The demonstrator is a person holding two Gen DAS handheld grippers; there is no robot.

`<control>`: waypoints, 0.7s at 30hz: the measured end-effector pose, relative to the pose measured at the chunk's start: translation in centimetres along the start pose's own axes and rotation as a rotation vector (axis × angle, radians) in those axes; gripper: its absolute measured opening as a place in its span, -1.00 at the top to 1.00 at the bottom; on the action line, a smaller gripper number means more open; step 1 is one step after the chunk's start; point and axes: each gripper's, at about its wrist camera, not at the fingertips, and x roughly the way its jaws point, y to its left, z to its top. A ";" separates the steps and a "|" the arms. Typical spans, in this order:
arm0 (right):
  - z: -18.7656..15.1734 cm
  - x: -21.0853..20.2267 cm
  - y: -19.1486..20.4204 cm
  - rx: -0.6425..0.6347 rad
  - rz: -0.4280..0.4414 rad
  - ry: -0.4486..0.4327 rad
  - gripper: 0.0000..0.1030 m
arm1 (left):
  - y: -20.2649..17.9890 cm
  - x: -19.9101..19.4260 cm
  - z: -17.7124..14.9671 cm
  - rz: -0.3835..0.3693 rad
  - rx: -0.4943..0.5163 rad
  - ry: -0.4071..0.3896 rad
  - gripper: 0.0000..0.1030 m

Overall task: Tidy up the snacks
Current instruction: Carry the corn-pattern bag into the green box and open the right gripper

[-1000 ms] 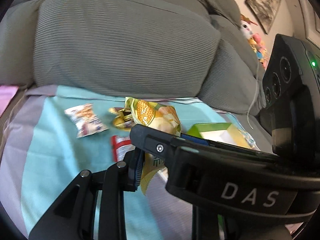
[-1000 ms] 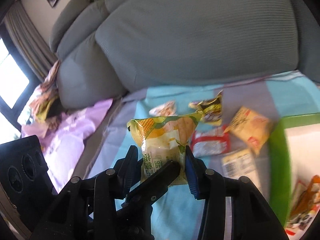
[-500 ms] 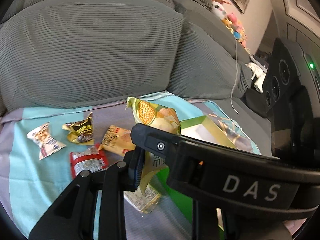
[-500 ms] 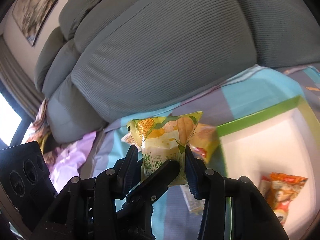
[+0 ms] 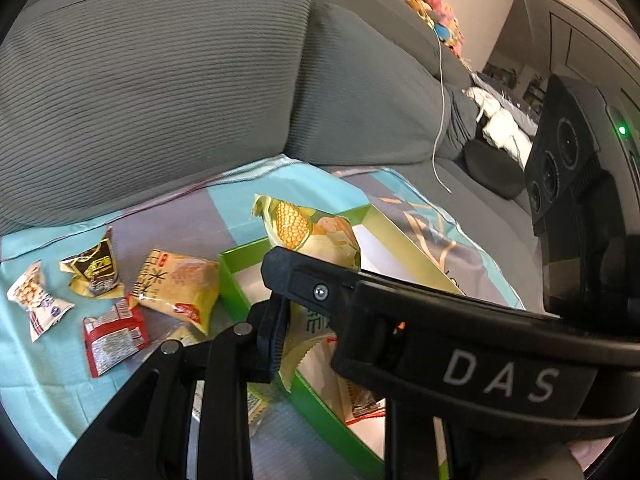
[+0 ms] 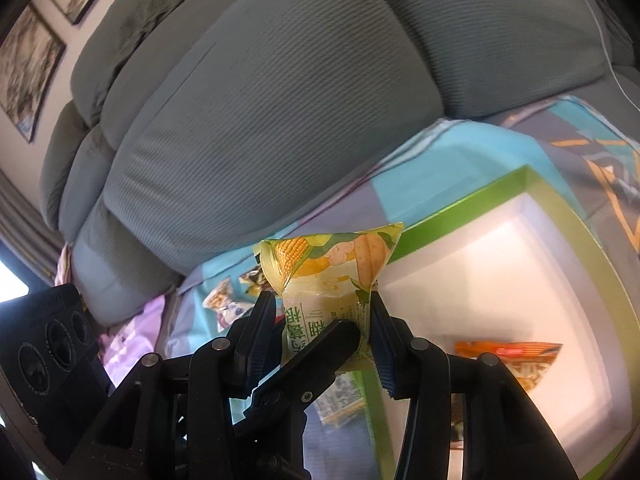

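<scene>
A yellow corn snack bag [image 5: 316, 236] is held upright between both grippers over the near-left edge of a green-rimmed white box [image 5: 236, 284]. My left gripper [image 5: 296, 312] is shut on its lower part; in the right wrist view my right gripper [image 6: 324, 332] is shut on the same corn bag [image 6: 328, 268] above the box [image 6: 496, 184]. An orange packet [image 6: 512, 354] lies inside the box. Several loose snacks lie left of the box: a yellow packet [image 5: 176, 284], a red one [image 5: 114, 336], a black-gold one [image 5: 94, 270] and a white one [image 5: 34, 300].
Everything lies on a teal and grey cloth [image 5: 48, 360] on a grey sofa, with big back cushions [image 5: 152, 80] behind. A clear wrapper [image 6: 340, 396] lies by the box's near edge. A white cord [image 5: 440, 120] hangs at the right.
Both grippers have carried the corn bag to the right, from above the loose snacks to over the box's edge. The box has come closer and larger in both views.
</scene>
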 end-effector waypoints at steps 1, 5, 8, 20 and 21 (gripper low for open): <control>0.1 0.0 -0.3 0.009 -0.001 0.000 0.05 | -0.3 0.3 0.0 -0.001 0.004 0.008 0.56; 0.3 -0.1 -1.7 0.052 -0.009 0.005 0.05 | -1.0 1.4 0.1 -0.016 0.019 0.043 0.56; 0.4 0.0 -2.6 0.078 -0.022 0.009 0.05 | -1.5 2.2 0.2 -0.029 0.025 0.068 0.56; 0.4 0.6 -5.6 0.167 -0.069 0.047 0.05 | -2.0 4.3 -0.2 -0.056 0.017 0.155 0.55; 0.4 0.6 -5.7 0.171 -0.070 0.050 0.05 | -2.0 4.5 -0.1 -0.056 0.016 0.159 0.55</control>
